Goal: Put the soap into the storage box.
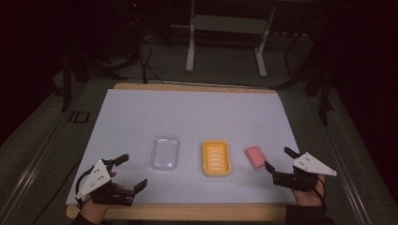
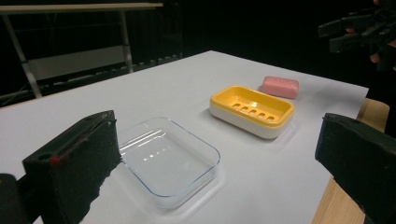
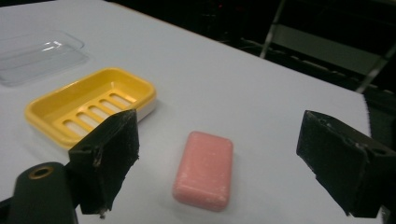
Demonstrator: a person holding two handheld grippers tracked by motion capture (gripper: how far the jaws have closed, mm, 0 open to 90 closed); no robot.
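High view: a white tabletop (image 1: 187,117) with wooden edges stands in a dark room; clear tray (image 1: 164,153), yellow soap dish (image 1: 217,158) and pink soap (image 1: 255,156) lie in a row.

Left gripper view: left gripper (image 2: 215,163), jaws spread, faces the tray.

Right gripper view: right gripper (image 3: 219,158), jaws spread, faces the soap without touching.

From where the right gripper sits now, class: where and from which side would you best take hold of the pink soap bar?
Probably across its two long sides, near the middle. The pink soap bar lies flat on the white table, apart from the yellow dish. The right gripper, jaws open, already straddles it from the near side; its rounded corners give less purchase.
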